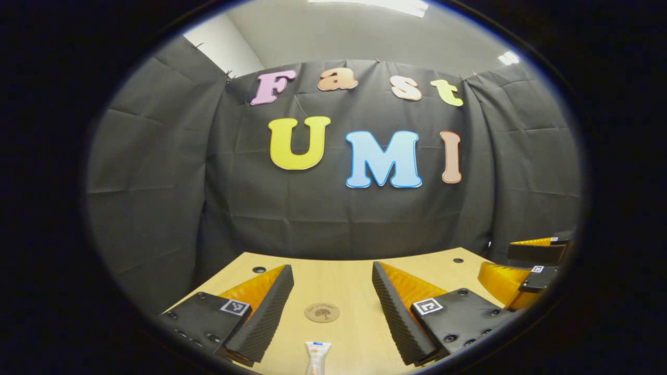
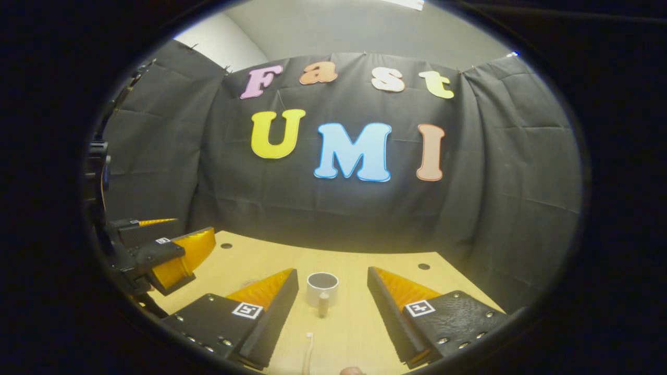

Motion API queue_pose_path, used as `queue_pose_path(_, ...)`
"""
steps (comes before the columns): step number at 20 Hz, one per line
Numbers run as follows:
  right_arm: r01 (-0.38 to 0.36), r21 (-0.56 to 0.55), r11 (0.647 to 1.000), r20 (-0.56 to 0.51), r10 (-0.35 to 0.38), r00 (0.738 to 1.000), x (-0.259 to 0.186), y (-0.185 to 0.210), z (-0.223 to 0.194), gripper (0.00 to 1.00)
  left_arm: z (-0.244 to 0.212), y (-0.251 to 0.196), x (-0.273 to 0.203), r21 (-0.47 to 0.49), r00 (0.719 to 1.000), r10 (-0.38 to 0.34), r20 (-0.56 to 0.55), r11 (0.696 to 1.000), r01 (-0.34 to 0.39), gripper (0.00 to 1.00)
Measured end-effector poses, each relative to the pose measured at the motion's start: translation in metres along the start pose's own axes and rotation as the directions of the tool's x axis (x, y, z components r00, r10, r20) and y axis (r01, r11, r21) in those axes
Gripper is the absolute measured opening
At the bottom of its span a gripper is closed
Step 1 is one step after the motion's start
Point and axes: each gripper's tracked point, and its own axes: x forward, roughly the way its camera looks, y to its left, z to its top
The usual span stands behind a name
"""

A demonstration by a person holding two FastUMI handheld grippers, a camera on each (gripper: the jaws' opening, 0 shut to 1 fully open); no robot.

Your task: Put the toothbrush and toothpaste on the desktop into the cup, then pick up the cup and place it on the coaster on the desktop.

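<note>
Both grippers hover above the desk (image 1: 354, 271), jaws spread wide, nothing between the fingers.

Left gripper view: left gripper (image 1: 332, 307) looks along the light wood desk toward the black cloth wall (image 1: 156, 182). The coaster (image 1: 322, 312), round and brown with a tree-like mark on top, lies flat on the desk between the two fingers, a little farther out than the fingertips. The toothpaste (image 1: 317, 358) lies at the near edge of the picture, straight in front of the coaster, pale tube with a white end pointing away toward the coaster; tube and coaster are apart. The other gripper shows at the far right edge, off the desk surface.

Right gripper view: right gripper (image 2: 332, 307) faces the cup (image 2: 322, 289), a white mug standing upright on the desk, dark inside, handle turned toward the camera. The cup sits between the fingers' line of sight, beyond the tips, not touched. The toothbrush (image 2: 308, 354) lies flat at the near edge, a thin pale stick with its head end toward the cup, clear of the cup. Left gripper is seen at the left side, above the desk's left edge.

Small dark holes (image 2: 423, 266) dot the desk's far corners.
</note>
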Motion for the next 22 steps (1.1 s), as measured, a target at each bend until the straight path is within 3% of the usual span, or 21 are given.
queue_pose_path(9, -0.011, 0.004, 1.0, -0.001, 0.011, 1.0, 0.001, 0.001, -0.001, 0.84, -0.004, 0.006, 0.0, 0.002, 0.999, 0.036, -0.014, 0.999, -0.036, 0.97)
queue_pose_path(12, -0.023, 0.016, 1.0, -0.049, 0.023, 0.999, 0.001, 0.001, -0.011, 0.84, -0.01, 0.005, 0.001, -0.007, 0.999, 0.026, -0.04, 1.0, -0.026, 0.97)
queue_pose_path(17, -0.039, 0.019, 0.999, -0.172, 0.042, 0.984, 0.019, 0.007, -0.04, 0.84, -0.04, 0.005, -0.005, -0.027, 0.986, 0.021, -0.163, 0.999, -0.026, 0.97)
queue_pose_path(22, -0.045, 0.064, 0.997, -0.293, 0.061, 0.954, 0.025, 0.009, -0.074, 0.84, -0.07, 0.003, -0.014, -0.049, 0.949, 0.002, -0.314, 0.999, -0.018, 0.98)
